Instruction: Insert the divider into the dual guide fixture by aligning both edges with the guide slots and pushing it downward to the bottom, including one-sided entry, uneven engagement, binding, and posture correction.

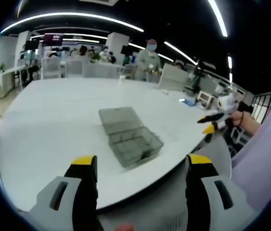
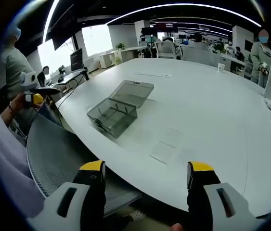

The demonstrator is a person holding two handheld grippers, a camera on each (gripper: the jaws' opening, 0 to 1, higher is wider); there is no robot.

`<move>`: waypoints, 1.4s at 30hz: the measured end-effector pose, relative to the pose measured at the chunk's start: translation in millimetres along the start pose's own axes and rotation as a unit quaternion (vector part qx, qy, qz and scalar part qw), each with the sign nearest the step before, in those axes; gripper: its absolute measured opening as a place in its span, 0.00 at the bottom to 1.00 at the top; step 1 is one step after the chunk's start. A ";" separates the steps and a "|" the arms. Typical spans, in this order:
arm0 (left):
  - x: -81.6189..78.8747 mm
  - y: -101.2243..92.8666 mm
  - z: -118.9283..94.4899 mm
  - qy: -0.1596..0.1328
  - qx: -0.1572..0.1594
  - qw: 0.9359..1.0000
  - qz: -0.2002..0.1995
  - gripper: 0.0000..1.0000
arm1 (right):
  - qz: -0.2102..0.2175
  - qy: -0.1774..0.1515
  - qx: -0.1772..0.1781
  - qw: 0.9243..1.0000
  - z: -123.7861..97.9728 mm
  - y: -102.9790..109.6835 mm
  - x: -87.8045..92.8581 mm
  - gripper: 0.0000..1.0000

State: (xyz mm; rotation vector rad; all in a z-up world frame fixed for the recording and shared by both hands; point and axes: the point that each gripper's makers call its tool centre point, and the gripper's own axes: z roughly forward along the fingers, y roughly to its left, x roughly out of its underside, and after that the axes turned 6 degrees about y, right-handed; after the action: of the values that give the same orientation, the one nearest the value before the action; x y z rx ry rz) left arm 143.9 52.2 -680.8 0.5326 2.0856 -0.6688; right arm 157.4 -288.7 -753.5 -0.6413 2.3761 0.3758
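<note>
Open clear box (image 2: 118,111) (lid back) on white table (image 2: 207,120).

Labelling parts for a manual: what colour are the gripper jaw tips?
Yellow, clearest in the right gripper view.

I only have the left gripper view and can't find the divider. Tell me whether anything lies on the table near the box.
Observer: In the right gripper view, faint clear flat pieces lie on the table, near the open box but apart from it.
Operator: Report the right tongs.
Observer: The right tongs are open and empty, at the table's near edge.
Operator: Say what sits below that edge.
Observer: A grey mesh chair seat.
</note>
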 end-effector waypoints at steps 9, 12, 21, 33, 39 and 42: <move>3.5 -0.6 1.5 0.001 0.001 1.000 -0.010 0.73 | -0.002 0.000 0.003 1.000 -2.0 0.4 -1.3 0.66; -0.5 -1.8 0.9 -0.007 0.005 1.000 -0.015 0.73 | -0.001 -0.006 0.007 1.000 -3.2 1.0 -5.2 0.65; -16.2 -11.8 10.8 -0.023 0.025 0.999 -0.009 0.71 | -0.007 -0.007 0.011 1.000 -0.6 10.1 -16.2 0.62; -29.9 -19.2 11.7 -0.041 0.047 0.998 0.002 0.69 | -0.020 0.007 0.018 1.000 0.0 23.7 -24.7 0.60; -35.4 -16.5 10.5 -0.045 0.055 0.997 0.010 0.69 | -0.024 0.006 0.022 0.999 2.3 23.5 -34.6 0.59; -40.4 -18.2 6.5 -0.049 0.060 0.997 0.020 0.69 | -0.028 0.011 0.029 0.999 7.4 18.3 -40.9 0.58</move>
State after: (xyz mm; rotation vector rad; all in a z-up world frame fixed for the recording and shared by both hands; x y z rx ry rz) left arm 159.0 29.0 -645.5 0.5962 1.9466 -0.7854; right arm 179.1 -255.9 -730.7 -0.6873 2.3760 0.2764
